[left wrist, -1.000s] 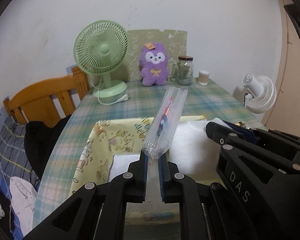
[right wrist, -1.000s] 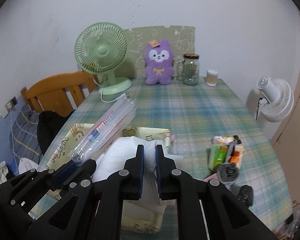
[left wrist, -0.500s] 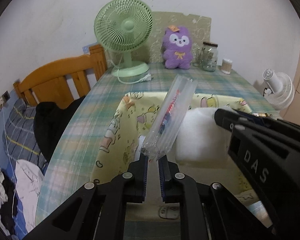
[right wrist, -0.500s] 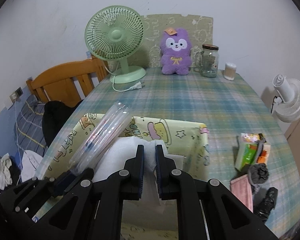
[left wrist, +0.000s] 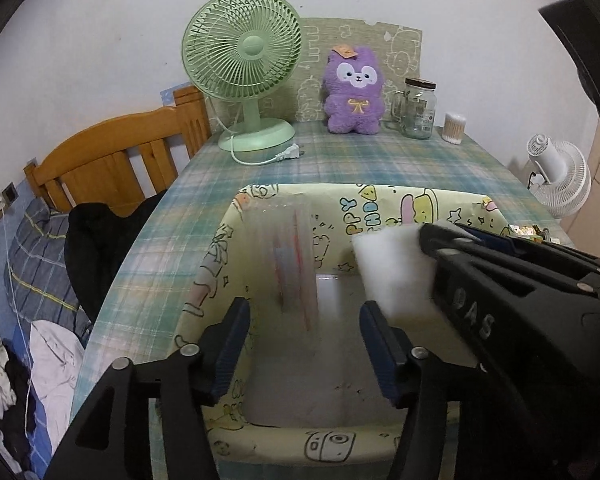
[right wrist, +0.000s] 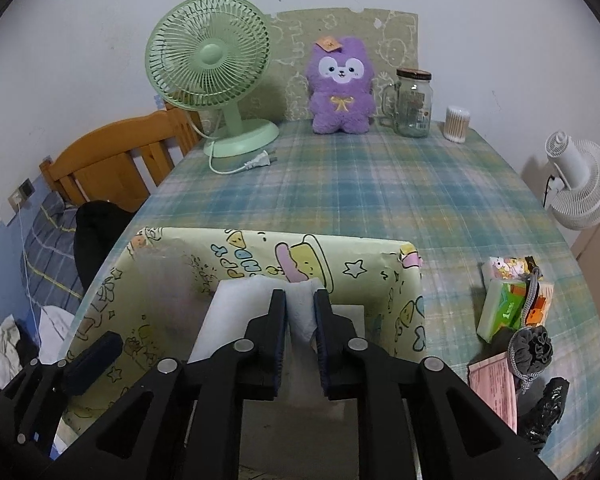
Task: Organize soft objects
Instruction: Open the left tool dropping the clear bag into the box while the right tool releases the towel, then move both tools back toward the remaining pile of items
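Left wrist view: drop-off step, both items going into the yellow cartoon-print box (left wrist: 380, 200) that sits at the near end of the plaid-covered table (left wrist: 380, 160). The left gripper (left wrist: 302, 344) hangs over the box's near left corner, and its jaws have just been opening; they now stand wide with nothing pressed between the pads. The clear plastic sleeve (left wrist: 290, 256), with red and blue print inside, shows only as a blur ahead of the jaws, against the box's left wall; it looks released and falling, though whether it has landed I cannot tell. The right gripper (left wrist: 428, 236) reaches in from the right with the white soft pad (left wrist: 392, 268) at its tip, over the box's right half. Right wrist view: the right gripper (right wrist: 300, 308) has also just been opening its jaws, but only slightly; the white soft pad (right wrist: 300, 312) sits bunched and creased between them and seems still touched by both pads, so a slackening hold. The pad looks thick, limp and foamy. Judged next: open wider, let the pad drop flat to the box floor, then lift both grippers clear. A purple plush toy (right wrist: 340, 84) waits at the far edge.
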A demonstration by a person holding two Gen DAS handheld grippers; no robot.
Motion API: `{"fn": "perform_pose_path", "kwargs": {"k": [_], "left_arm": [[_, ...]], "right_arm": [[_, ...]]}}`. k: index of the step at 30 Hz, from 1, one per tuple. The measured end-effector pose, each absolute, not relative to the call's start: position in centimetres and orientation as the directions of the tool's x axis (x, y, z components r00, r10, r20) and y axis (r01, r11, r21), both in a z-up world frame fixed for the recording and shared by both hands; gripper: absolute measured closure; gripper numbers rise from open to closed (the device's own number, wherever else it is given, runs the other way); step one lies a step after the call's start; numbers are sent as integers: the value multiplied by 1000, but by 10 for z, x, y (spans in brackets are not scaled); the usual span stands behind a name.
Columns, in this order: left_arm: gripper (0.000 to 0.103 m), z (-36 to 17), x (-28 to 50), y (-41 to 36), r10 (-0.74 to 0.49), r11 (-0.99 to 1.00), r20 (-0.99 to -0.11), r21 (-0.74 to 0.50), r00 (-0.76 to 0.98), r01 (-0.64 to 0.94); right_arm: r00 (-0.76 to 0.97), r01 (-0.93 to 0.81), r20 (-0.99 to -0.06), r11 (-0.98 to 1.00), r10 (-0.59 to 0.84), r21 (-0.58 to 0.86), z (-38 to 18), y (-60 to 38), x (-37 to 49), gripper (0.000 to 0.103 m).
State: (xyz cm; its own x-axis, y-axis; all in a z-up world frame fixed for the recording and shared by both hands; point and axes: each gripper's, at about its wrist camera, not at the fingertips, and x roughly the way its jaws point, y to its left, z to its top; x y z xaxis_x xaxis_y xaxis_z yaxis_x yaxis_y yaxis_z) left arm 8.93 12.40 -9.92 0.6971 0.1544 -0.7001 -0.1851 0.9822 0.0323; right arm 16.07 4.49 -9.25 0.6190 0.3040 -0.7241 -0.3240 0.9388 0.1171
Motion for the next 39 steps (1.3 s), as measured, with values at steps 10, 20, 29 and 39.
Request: {"fn": "perform_pose_path", "kwargs": {"k": [10,20,29,39], "left_arm": [[22,-94,97,124,96,987,-706,-23,702,-158],[10,-66,88,117,70,989,-652,-51,755,-135],[3,-47,78,106,64,990,-627,-56,777,-127],[0,-28,67,89,47,995,-592,-44,804,-90]], "right_arm": [[637,-333,-701,934,321,126,-84,41,154,22],[683,-342,-664,937,303,76,-60,35,137,10],[740,-313,-604,946,296,80,-35,17,120,4],[785,-296,-549,953,286,73,-11,-4,100,1]]}}
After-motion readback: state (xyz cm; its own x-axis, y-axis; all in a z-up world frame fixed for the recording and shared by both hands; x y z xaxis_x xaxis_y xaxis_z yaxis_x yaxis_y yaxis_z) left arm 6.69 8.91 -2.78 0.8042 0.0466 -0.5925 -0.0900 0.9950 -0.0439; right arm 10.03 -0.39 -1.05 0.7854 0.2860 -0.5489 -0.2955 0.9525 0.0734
